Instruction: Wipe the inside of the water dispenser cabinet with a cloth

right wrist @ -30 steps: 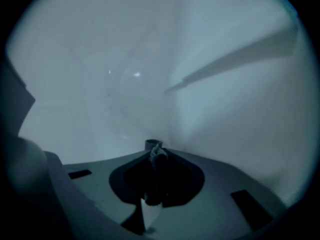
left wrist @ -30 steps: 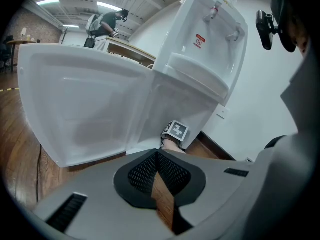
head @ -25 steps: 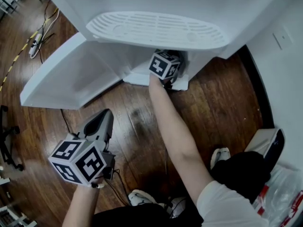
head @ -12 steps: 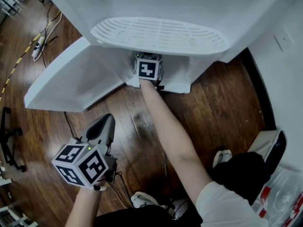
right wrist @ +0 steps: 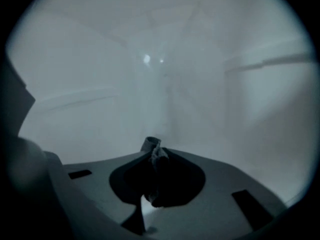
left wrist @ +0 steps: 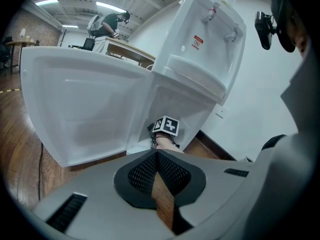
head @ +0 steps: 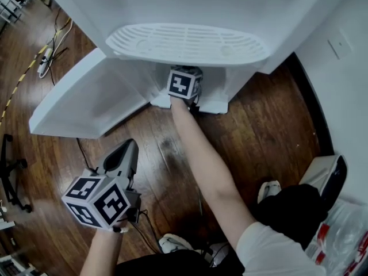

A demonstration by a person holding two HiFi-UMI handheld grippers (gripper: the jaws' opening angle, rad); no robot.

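The white water dispenser [head: 190, 4] stands ahead, its lower cabinet door [head: 86, 102] swung open to the left. My right arm reaches under the drip tray [head: 187, 42] into the cabinet, and only the gripper's marker cube [head: 184, 84] shows at the opening. Inside, the right gripper [right wrist: 154, 153] is shut on a small bunched cloth [right wrist: 150, 145], close to the dim white back wall [right wrist: 165, 84]. My left gripper [left wrist: 156, 154] is shut with nothing in it, held low over the wooden floor [head: 172, 148] and facing the open cabinet [left wrist: 175, 104].
A power strip and cables [head: 45, 59] lie on the floor at far left, with a chair base [head: 8, 171] at the left edge. The wall [head: 339, 42] runs along the right, with a white bin [head: 328, 177] and a plastic bag [head: 345, 234] beside my legs.
The right gripper's cube slid from the right side of the cabinet opening to the left, then eased slightly back right. The left gripper has hardly moved.
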